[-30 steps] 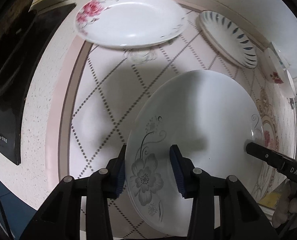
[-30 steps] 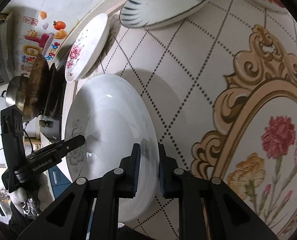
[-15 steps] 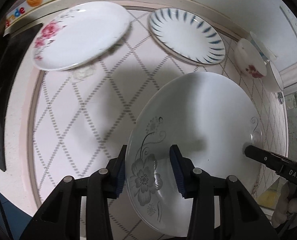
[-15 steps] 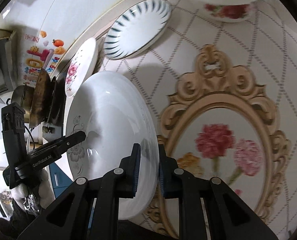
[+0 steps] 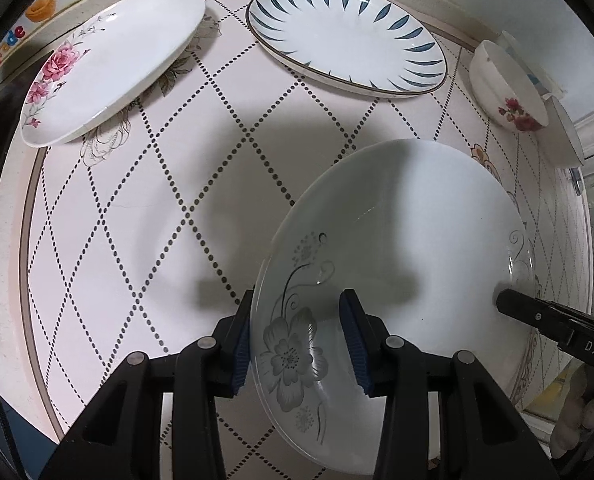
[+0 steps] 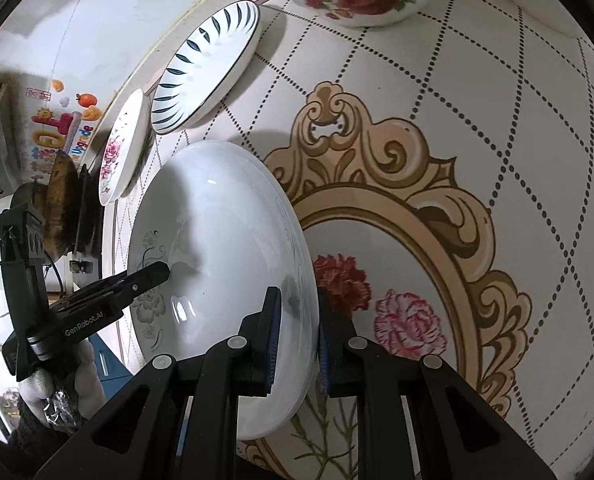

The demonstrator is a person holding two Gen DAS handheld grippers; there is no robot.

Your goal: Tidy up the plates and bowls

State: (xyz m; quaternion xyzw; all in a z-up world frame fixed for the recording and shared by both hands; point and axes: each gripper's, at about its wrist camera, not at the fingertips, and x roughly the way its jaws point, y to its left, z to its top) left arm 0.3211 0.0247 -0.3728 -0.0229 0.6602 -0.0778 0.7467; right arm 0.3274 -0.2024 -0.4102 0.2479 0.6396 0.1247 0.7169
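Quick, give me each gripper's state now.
Left gripper: shut on the grey-flower plate.
Right gripper: shut on the same plate's opposite rim.

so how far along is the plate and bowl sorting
Early: nothing looks stacked yet. In hand: the grey-flower plate, held at opposite rims by the left tool and right tool. Left: the rose plate, blue-striped plate and rose bowl sit apart.

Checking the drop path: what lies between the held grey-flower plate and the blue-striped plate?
Nothing: in the left wrist view only bare patterned tabletop separates the grey-flower plate from the blue-striped plate. Right wrist view agrees.
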